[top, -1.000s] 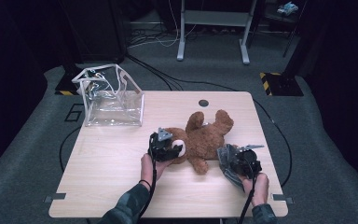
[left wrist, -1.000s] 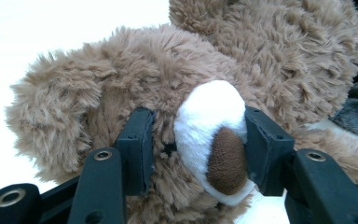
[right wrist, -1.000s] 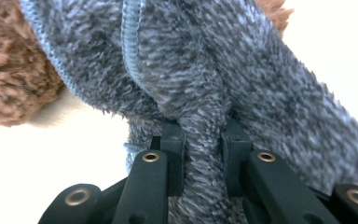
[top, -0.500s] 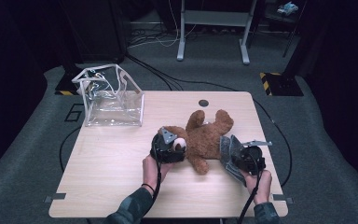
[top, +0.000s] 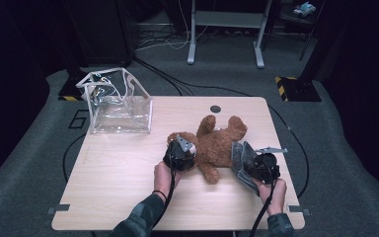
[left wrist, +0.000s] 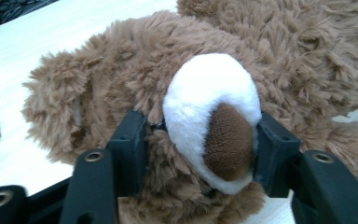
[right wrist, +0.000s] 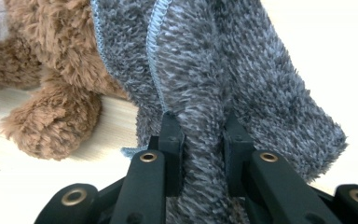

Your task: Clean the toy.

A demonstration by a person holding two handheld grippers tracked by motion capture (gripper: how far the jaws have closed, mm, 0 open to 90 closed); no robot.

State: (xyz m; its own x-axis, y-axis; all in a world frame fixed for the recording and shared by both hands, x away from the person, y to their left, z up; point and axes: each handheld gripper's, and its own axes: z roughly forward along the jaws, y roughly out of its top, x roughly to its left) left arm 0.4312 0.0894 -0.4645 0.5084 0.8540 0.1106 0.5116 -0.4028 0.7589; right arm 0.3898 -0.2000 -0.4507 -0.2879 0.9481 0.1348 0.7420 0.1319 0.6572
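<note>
A brown teddy bear [top: 217, 143] lies on its back in the middle of the wooden table [top: 128, 173]. My left gripper [top: 180, 155] is at its head. In the left gripper view the jaws have just been closing, and my left gripper [left wrist: 200, 135] now presses on both sides of the bear's white muzzle [left wrist: 209, 102]. To the bear's right, my right gripper [top: 259, 168] is shut on a grey fuzzy cloth [top: 241, 153]. In the right gripper view a fold of the grey cloth [right wrist: 205, 56] is pinched in my right gripper [right wrist: 200, 126], with the bear's leg [right wrist: 51, 126] at the left.
A clear plastic bag [top: 118, 103] stands open at the table's back left corner. A small dark hole [top: 215, 108] sits near the table's far edge. Cables trail from both grippers toward the table's near edge. Dark floor surrounds the table.
The right hand and the grey cloth sit slightly farther right than a second ago. The left gripper has stayed at the bear's head.
</note>
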